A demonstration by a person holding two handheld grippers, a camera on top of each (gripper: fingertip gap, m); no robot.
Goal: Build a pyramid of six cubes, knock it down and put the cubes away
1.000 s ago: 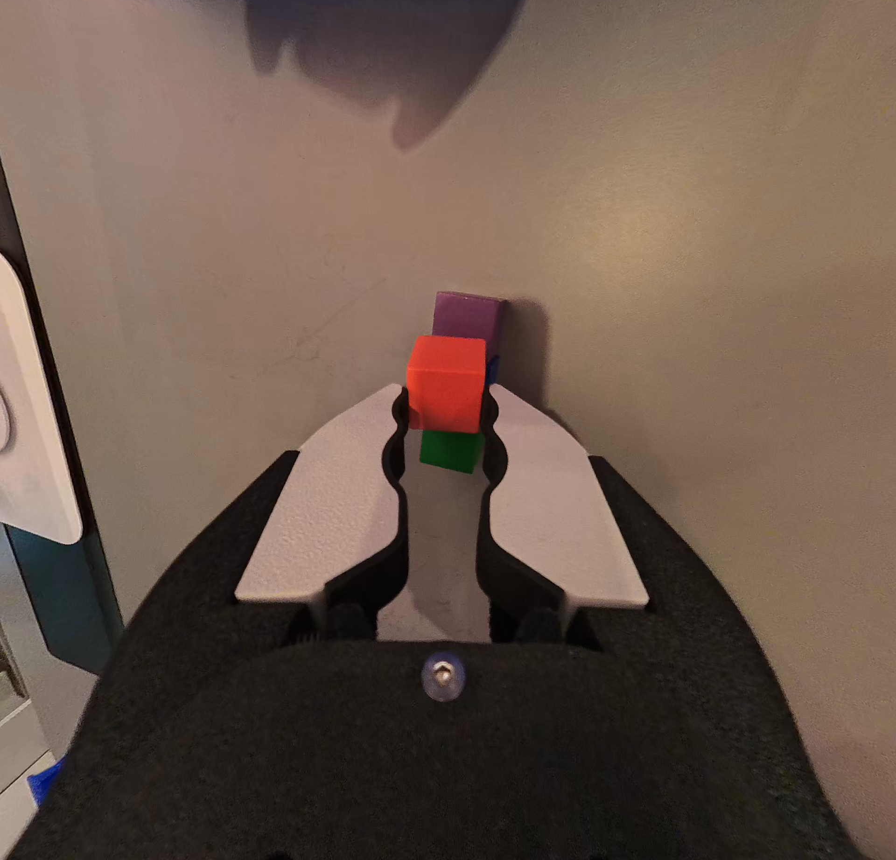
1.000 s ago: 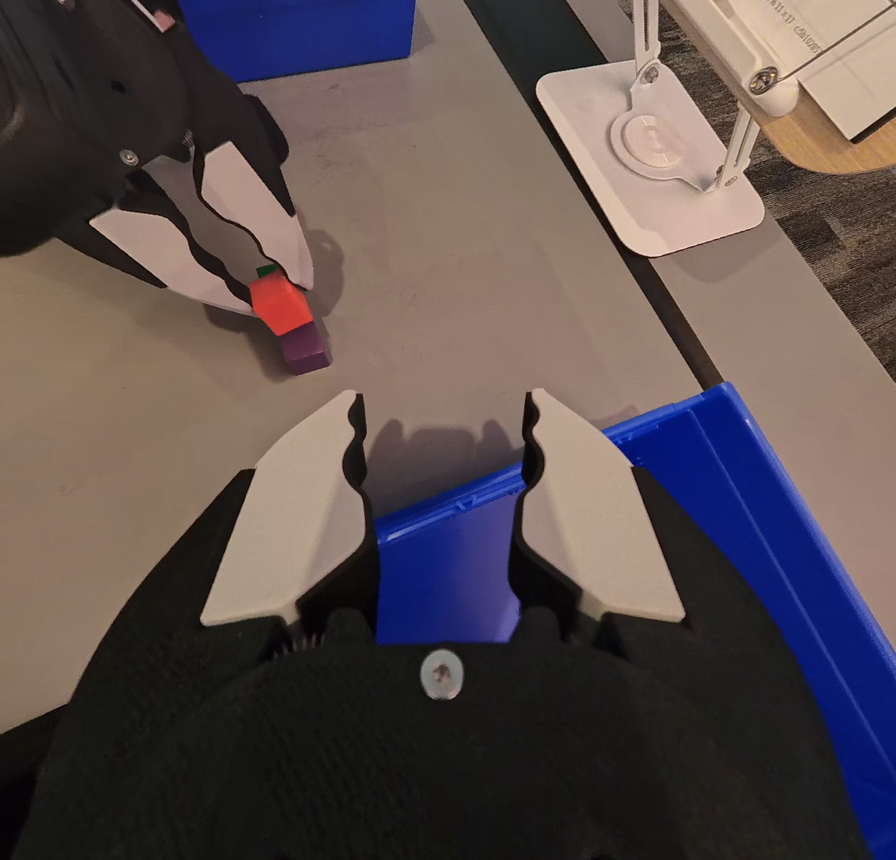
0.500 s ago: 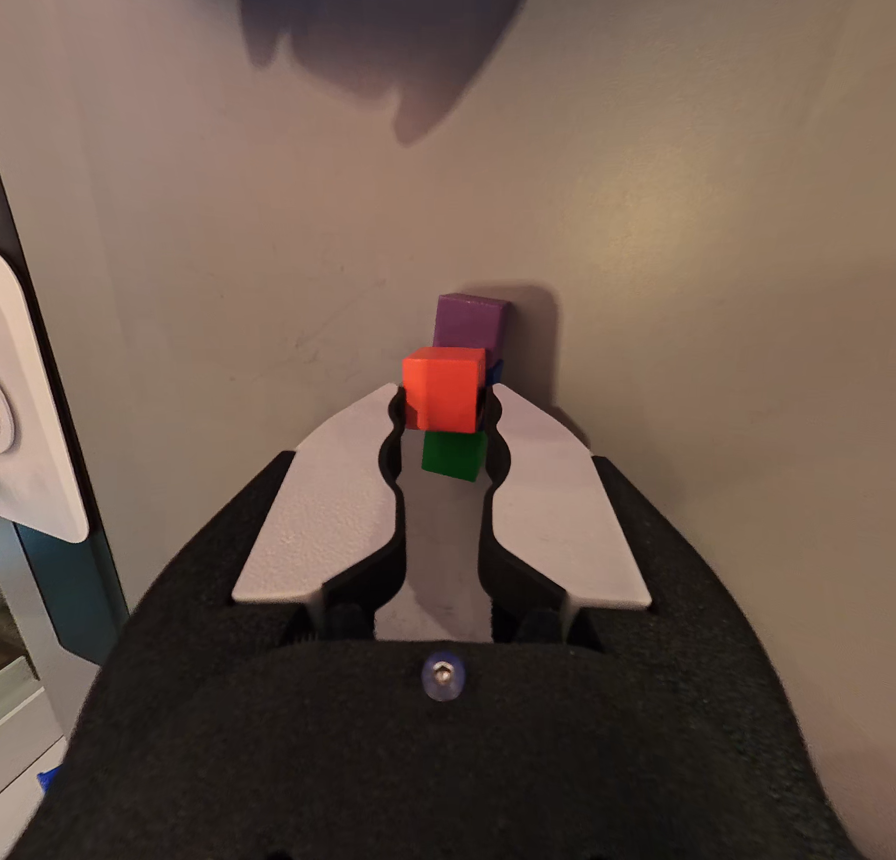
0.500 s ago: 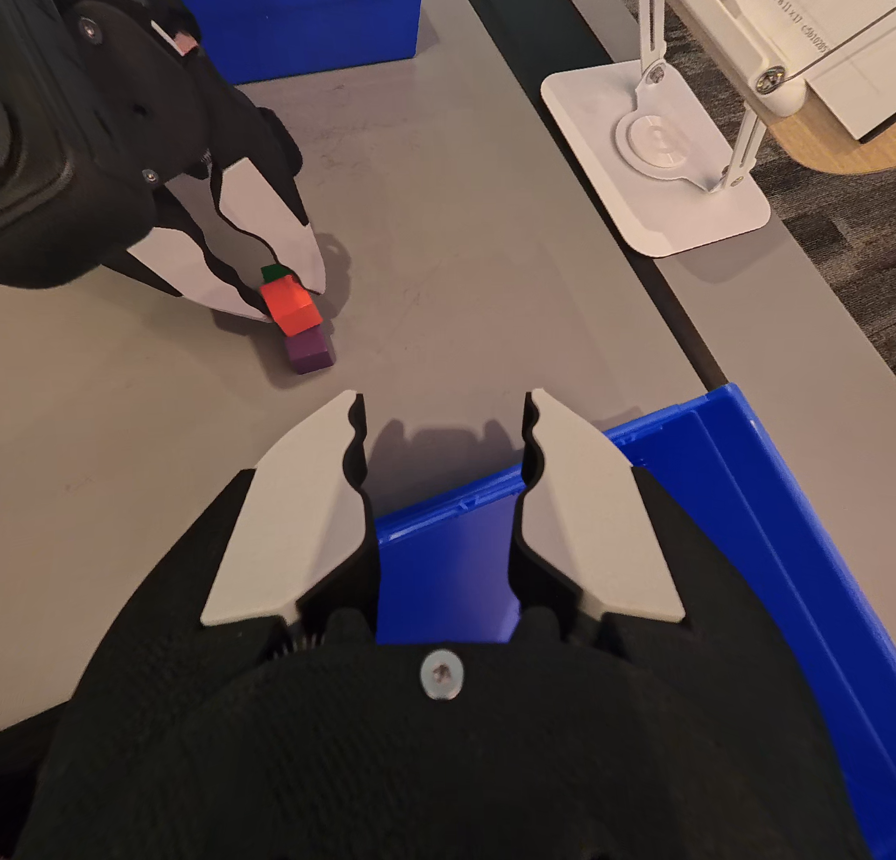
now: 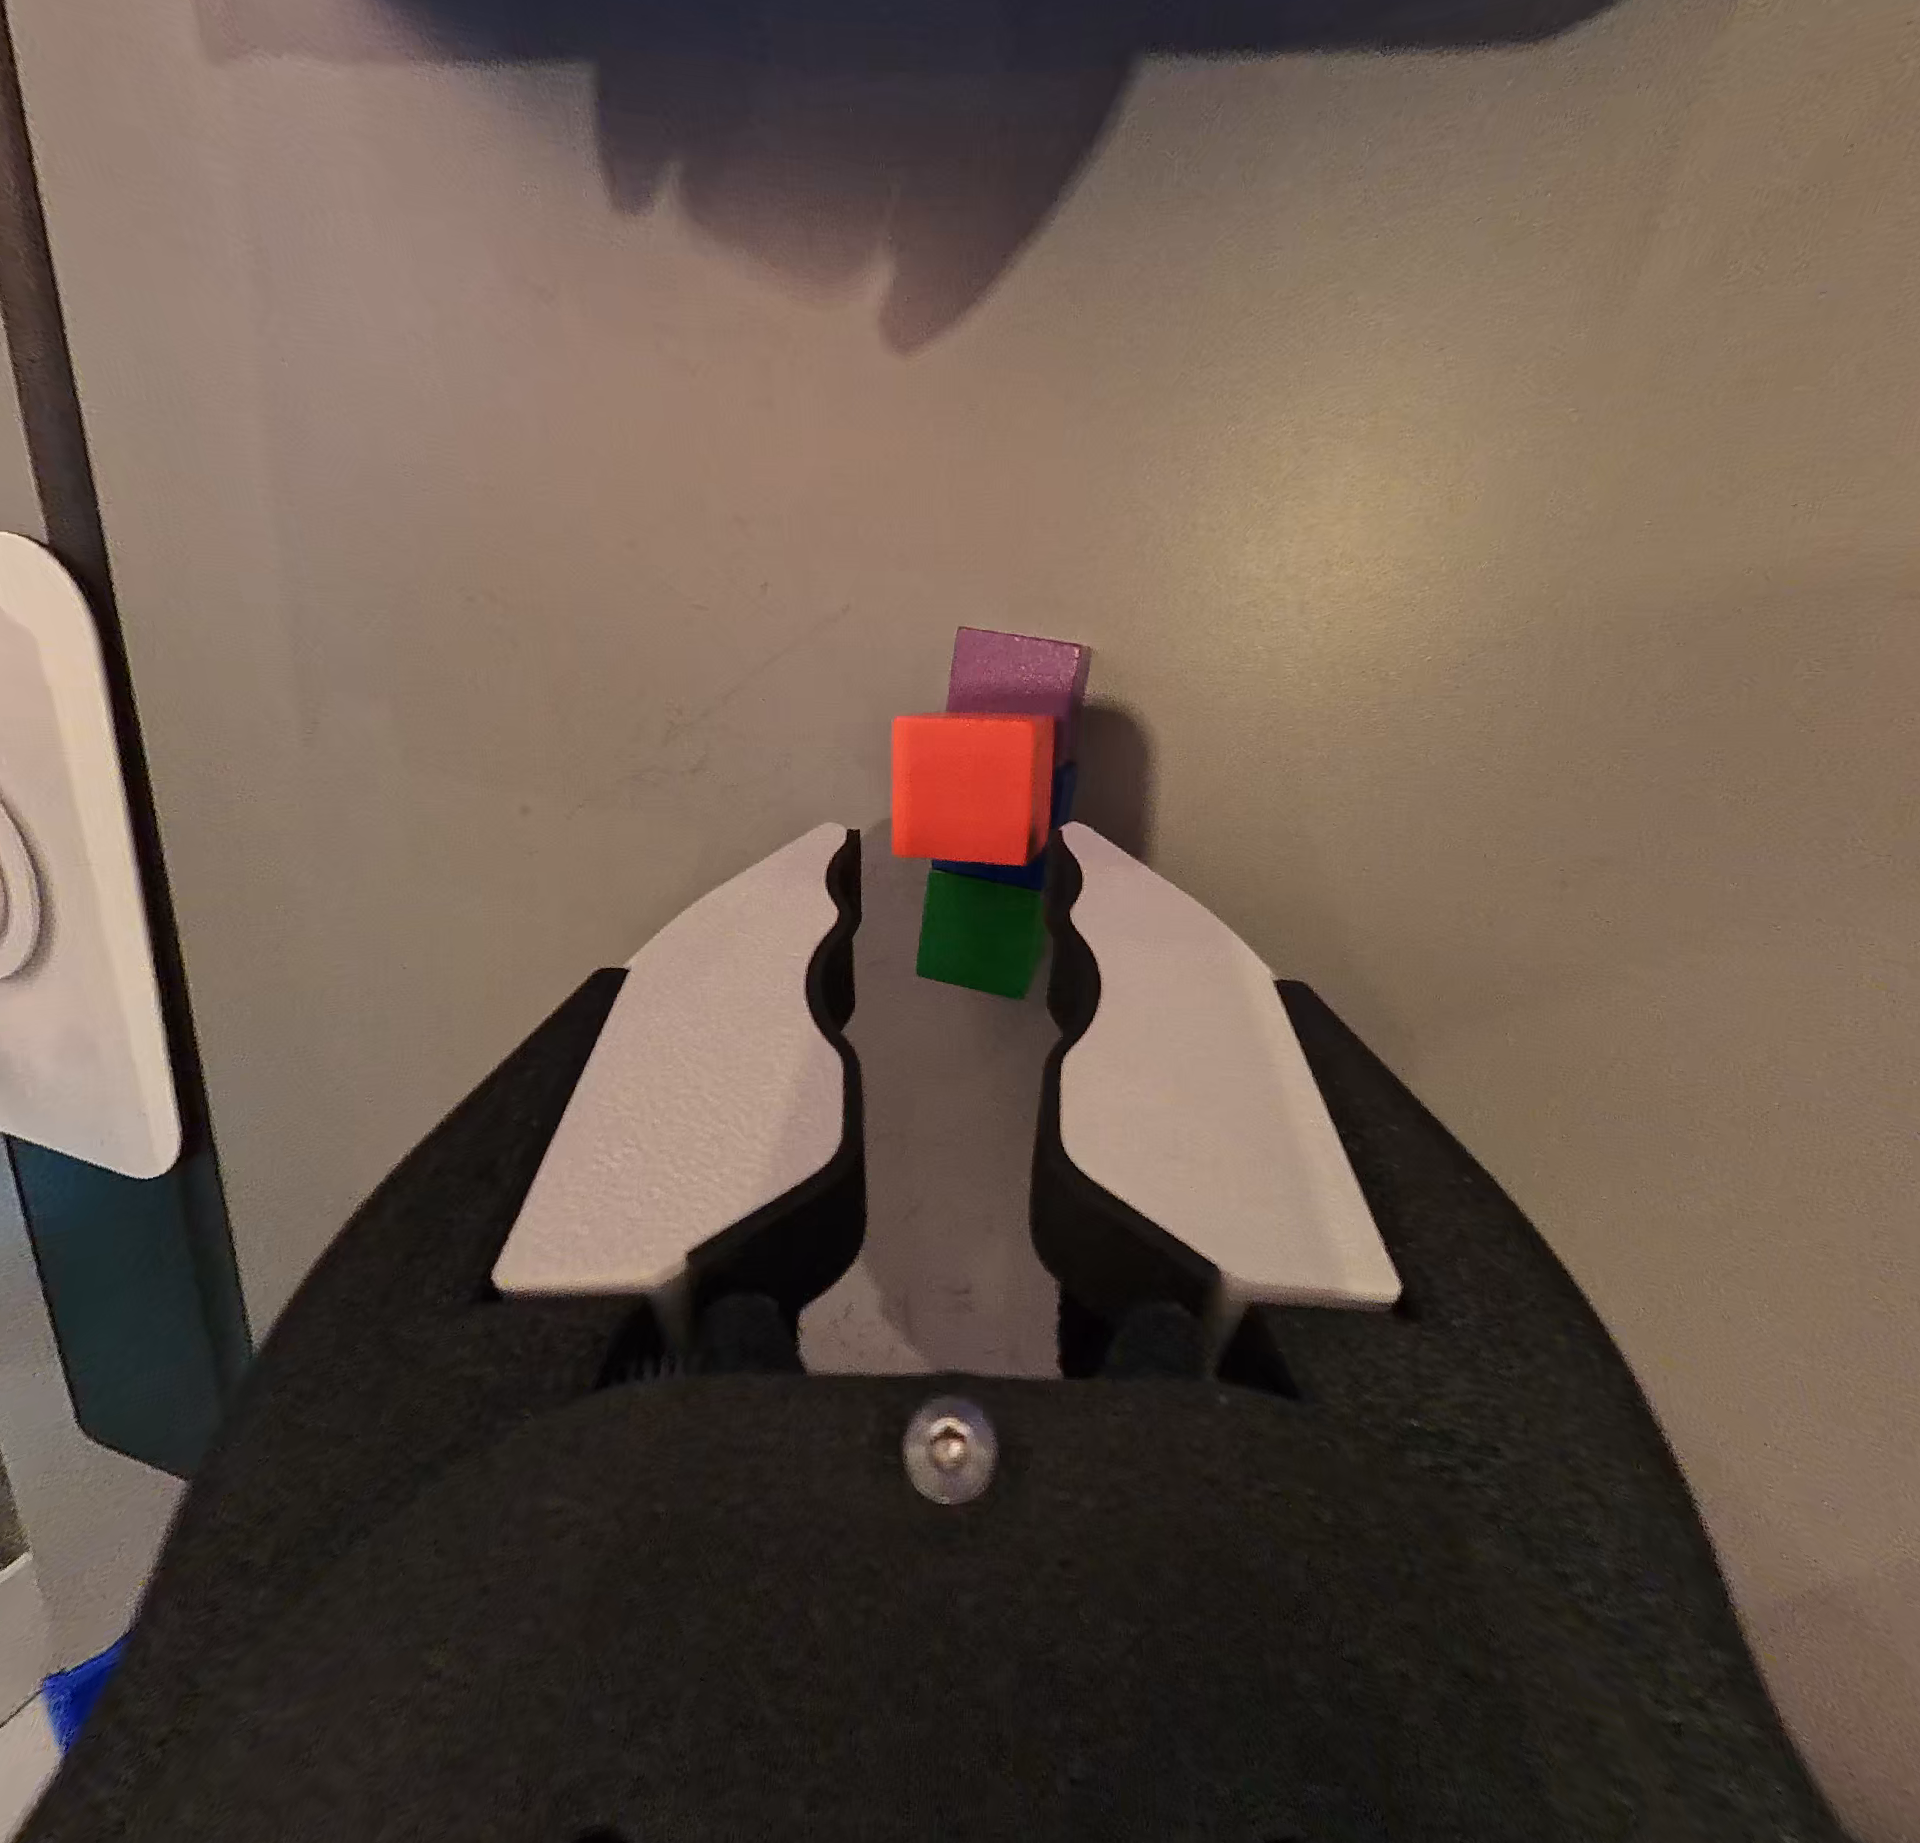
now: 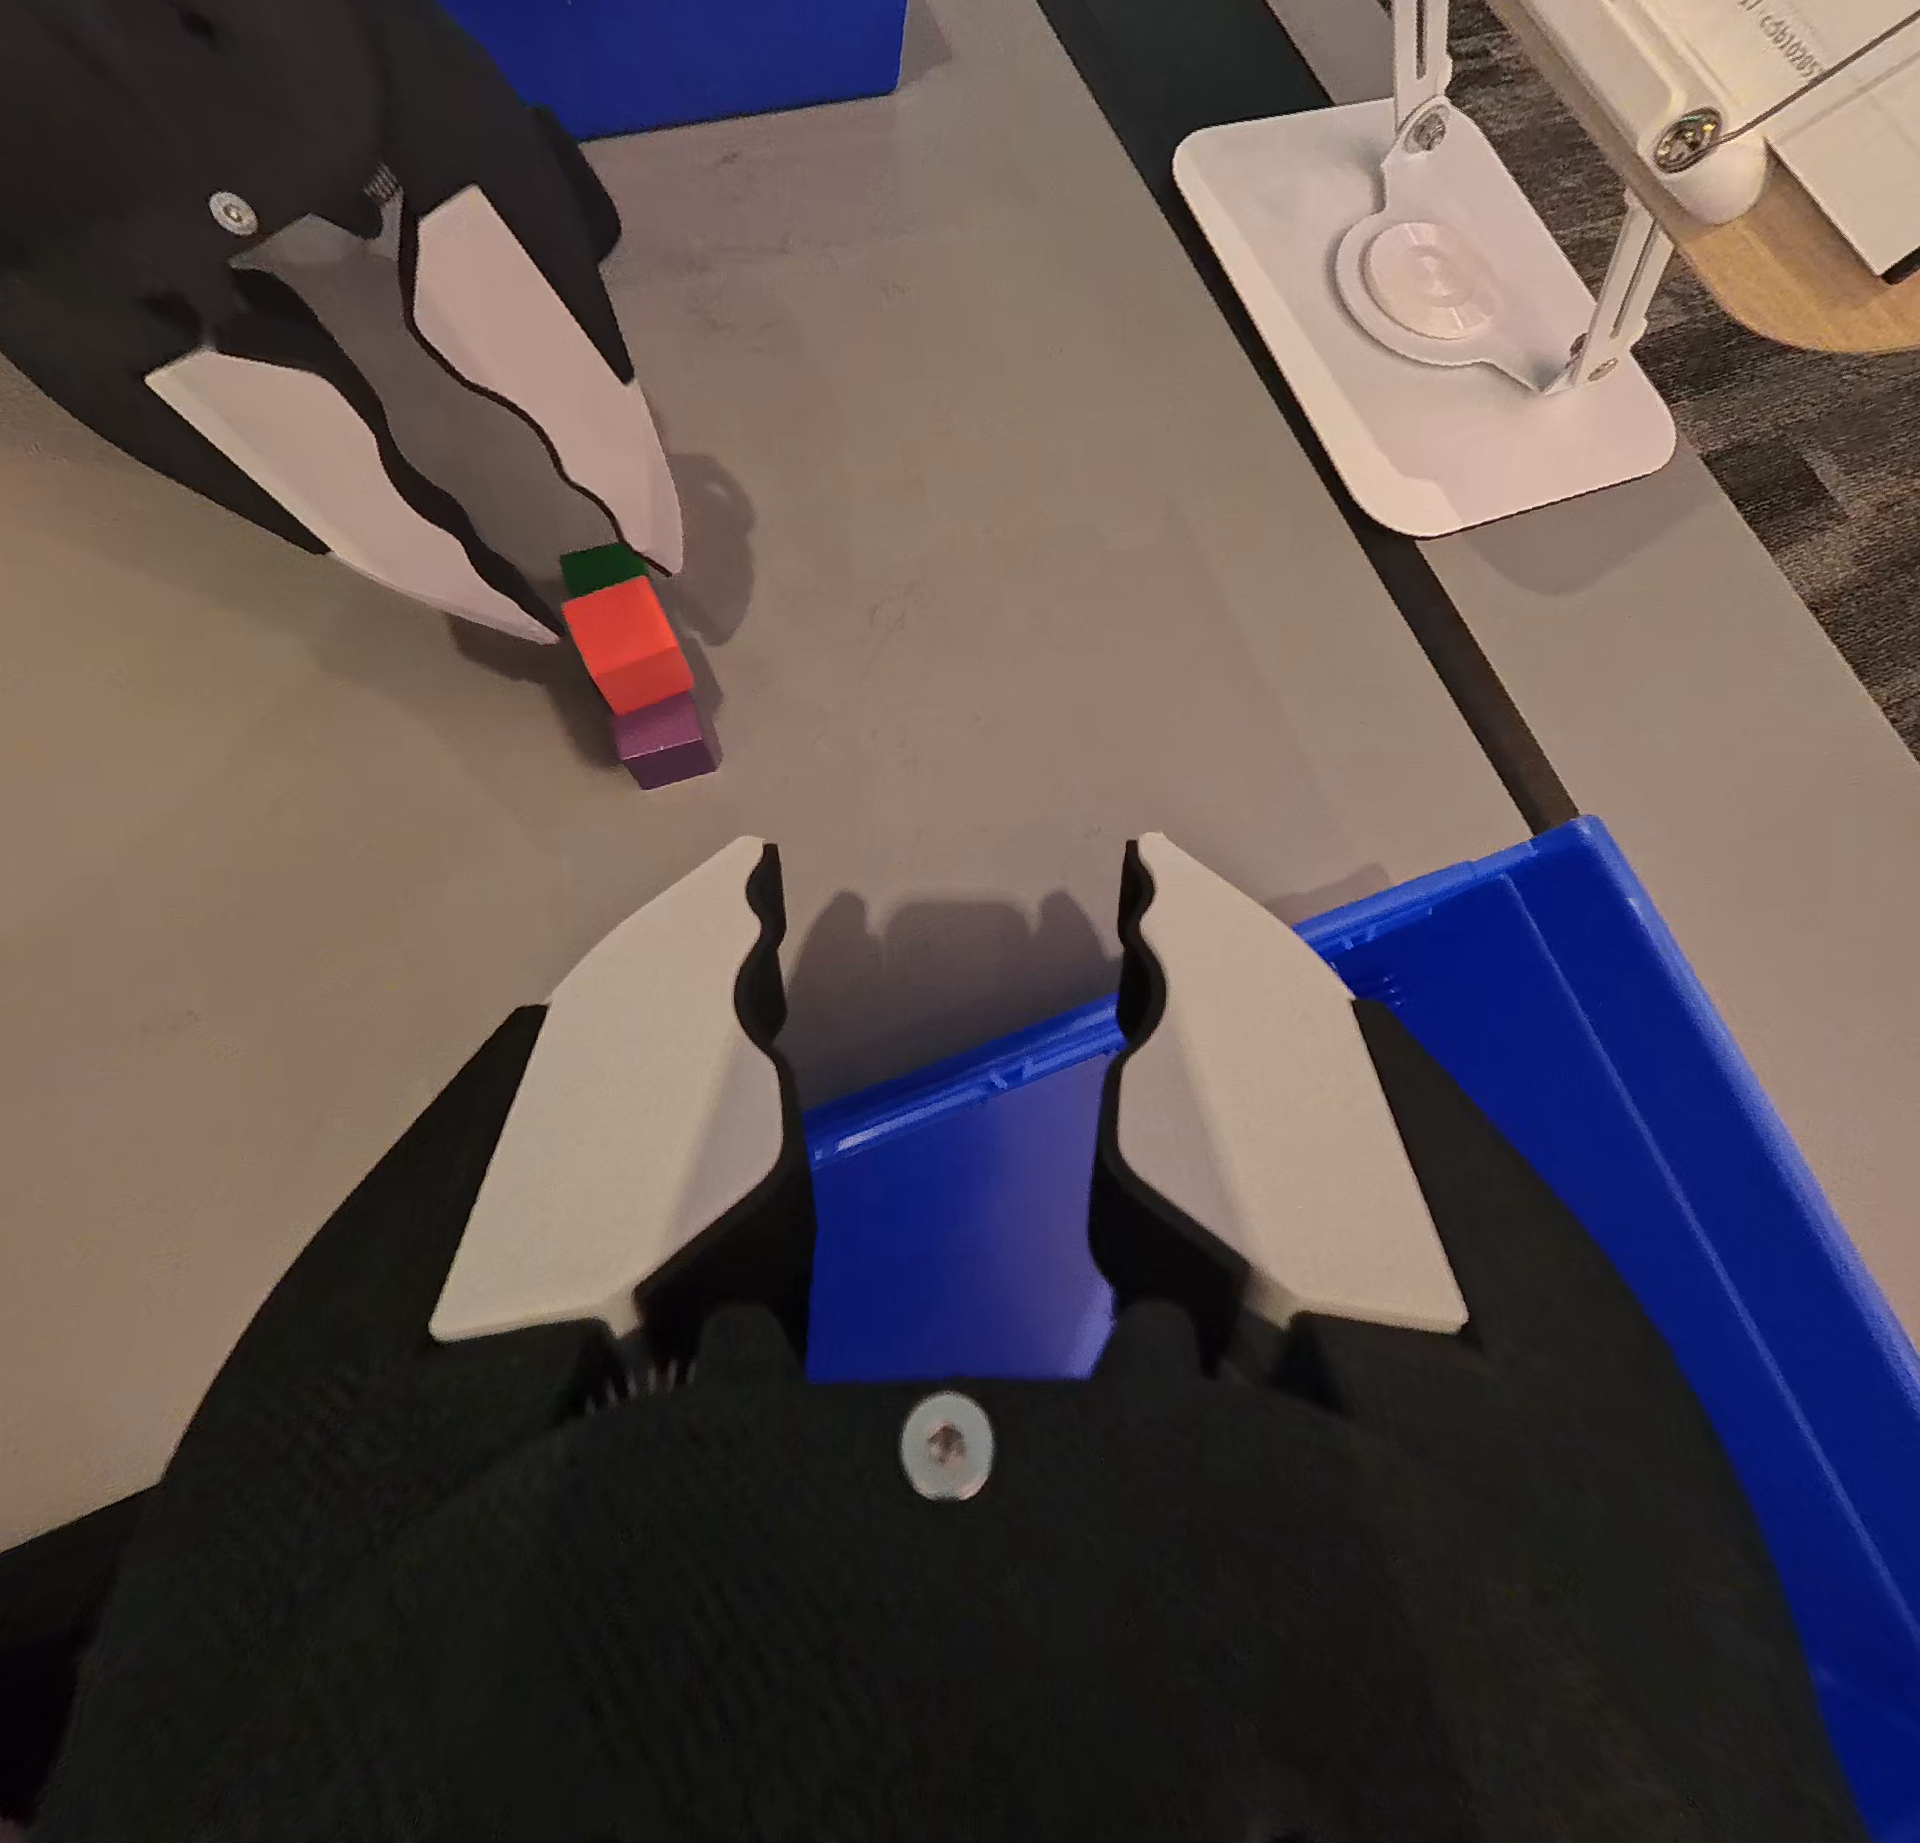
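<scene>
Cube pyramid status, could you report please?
Left gripper open, orange cube released on second tier. Right gripper open, empty, over blue bin. Nothing obstructing.

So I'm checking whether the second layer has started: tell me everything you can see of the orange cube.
The orange cube is a small, matte, solid-coloured block with crisp edges, sitting level on the second layer. It rests on a blue cube that is mostly hidden beneath it, between the green cube and the purple cube. The left gripper is open, its tips flanking the cube's near lower edge; contact is unclear.
</scene>
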